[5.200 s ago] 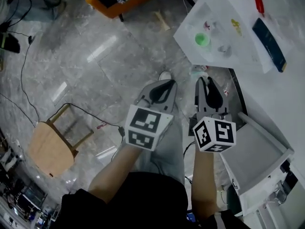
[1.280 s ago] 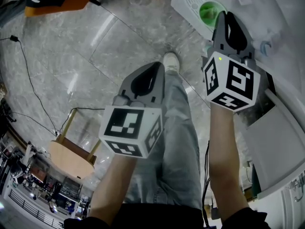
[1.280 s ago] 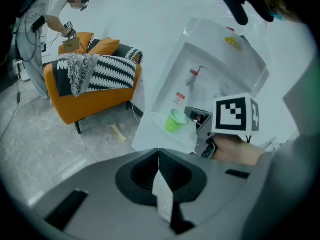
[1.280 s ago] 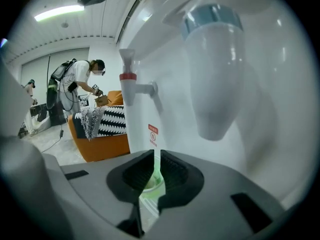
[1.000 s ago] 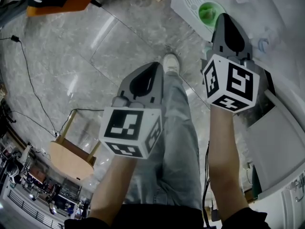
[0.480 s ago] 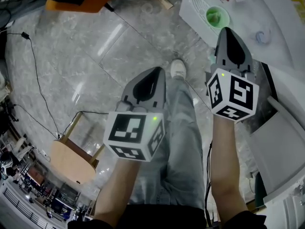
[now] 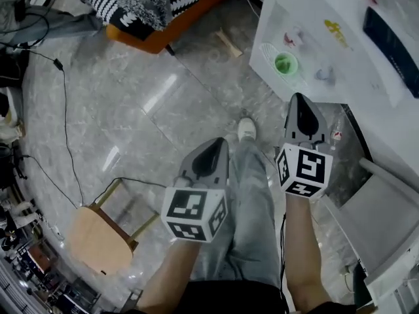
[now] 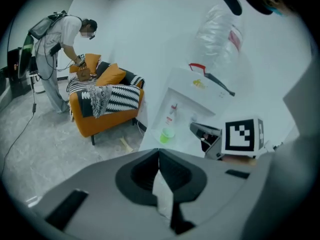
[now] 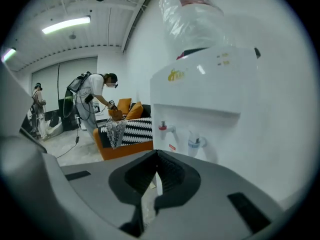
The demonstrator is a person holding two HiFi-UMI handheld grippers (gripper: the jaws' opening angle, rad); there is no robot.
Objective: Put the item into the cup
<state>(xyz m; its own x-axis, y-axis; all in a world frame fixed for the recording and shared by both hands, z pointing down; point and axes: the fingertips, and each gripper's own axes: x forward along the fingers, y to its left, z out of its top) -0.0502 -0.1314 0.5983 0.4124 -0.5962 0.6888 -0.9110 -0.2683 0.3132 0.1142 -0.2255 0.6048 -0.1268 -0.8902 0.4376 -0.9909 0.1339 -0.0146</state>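
A small green cup stands on the drip tray of a white water dispenser, below its red tap and blue tap. My right gripper is shut with nothing in it and points at the dispenser, short of the cup. Lower and to the left, over the floor, my left gripper is also shut and holds nothing. The left gripper view shows the cup ahead, with the right gripper beside it.
An orange sofa with a striped blanket stands at the back. A wooden stool and cables are on the grey floor at the left. A white tray juts out at the right. A person bends over the sofa.
Both grippers have drawn back and down from the dispenser. The right gripper, close under the green cup before, now sits farther from it. More of the sofa and dispenser top shows.
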